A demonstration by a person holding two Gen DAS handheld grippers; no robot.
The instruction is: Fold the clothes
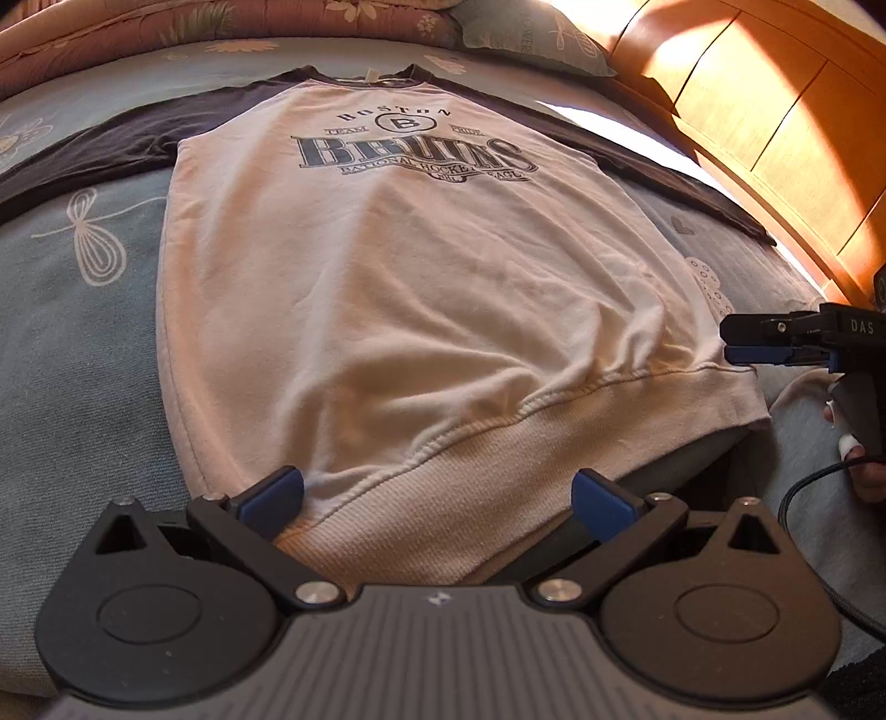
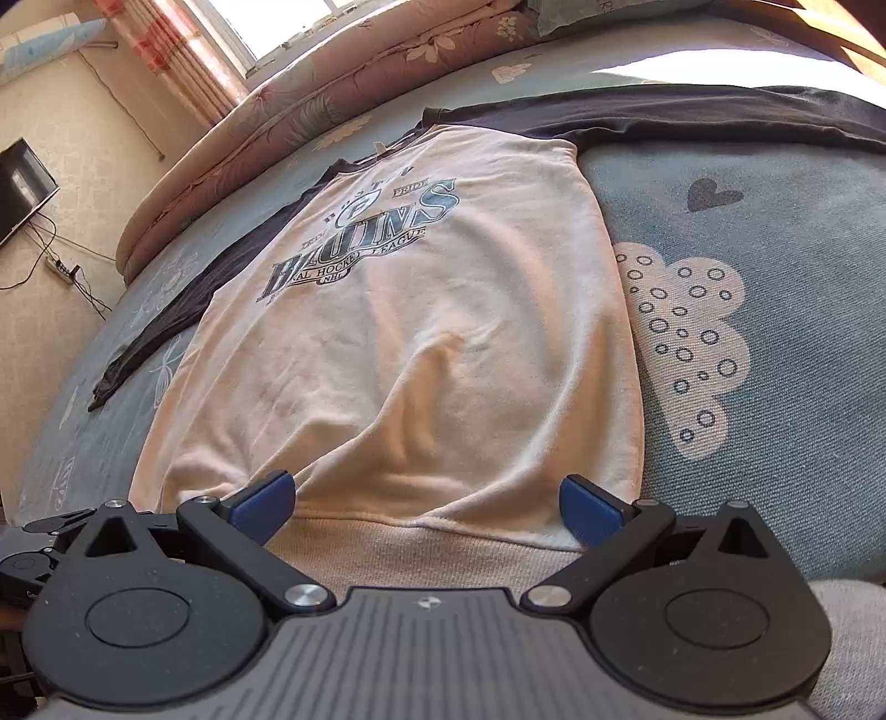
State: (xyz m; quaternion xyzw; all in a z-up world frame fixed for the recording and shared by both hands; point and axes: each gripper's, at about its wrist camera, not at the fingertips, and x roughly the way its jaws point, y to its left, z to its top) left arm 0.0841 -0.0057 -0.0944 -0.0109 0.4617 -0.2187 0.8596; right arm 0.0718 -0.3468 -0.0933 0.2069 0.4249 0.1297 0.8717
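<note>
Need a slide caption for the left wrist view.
Open left hand-held gripper at the hem of a flat Bruins sweatshirt on the bed.

- Bed sheet (image 2: 775, 232), blue-grey, printed with a dark heart, a dotted white cloud and bow outlines.
- Quilt (image 2: 343, 94), pink floral, rolled along the far side of the bed.
- Pillow (image 1: 531, 33), pale blue.
- Headboard (image 1: 775, 127), orange wood, sunlit.
- Curtain (image 2: 183, 61), checked, beside the window (image 2: 277, 27).
- Television (image 2: 22, 183), wall-mounted; power strip (image 2: 61, 268) with cables below.

A cream Boston Bruins sweatshirt (image 1: 387, 266) with dark raglan sleeves is lying spread flat, print up, ribbed hem nearest, sleeves extended sideways.
</note>
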